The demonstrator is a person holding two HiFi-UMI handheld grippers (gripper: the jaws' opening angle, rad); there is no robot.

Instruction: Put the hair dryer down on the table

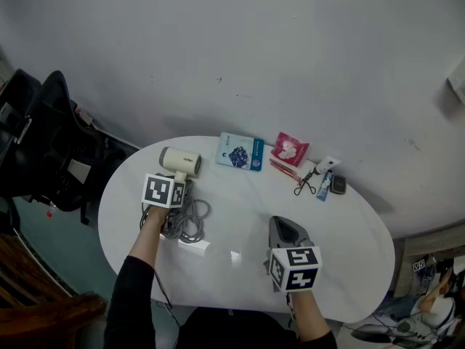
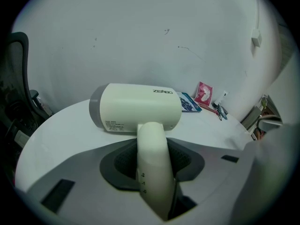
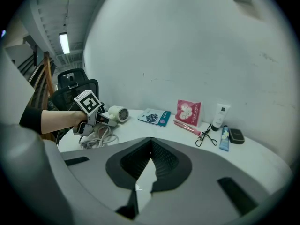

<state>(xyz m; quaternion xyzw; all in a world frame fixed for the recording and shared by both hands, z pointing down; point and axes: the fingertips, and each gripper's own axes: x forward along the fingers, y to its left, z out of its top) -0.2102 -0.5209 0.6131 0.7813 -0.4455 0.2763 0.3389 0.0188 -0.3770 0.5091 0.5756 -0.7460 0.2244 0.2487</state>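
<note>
in the head view the left claw (image 1: 179, 182) covers the dryer (image 1: 182, 161) handle, and the claw's own body hides its jaws. part of the cord (image 1: 192, 219) lies under that claw. at the table's (image 1: 240, 217) 9 o'clock the chair (image 1: 54, 144) is cut by the left edge. print on the blue packet (image 1: 239, 152) at 12 o'clock is too small to read.

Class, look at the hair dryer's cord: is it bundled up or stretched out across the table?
Bundled up. The head view shows the cord in loose loops, heaped on the table.
</note>
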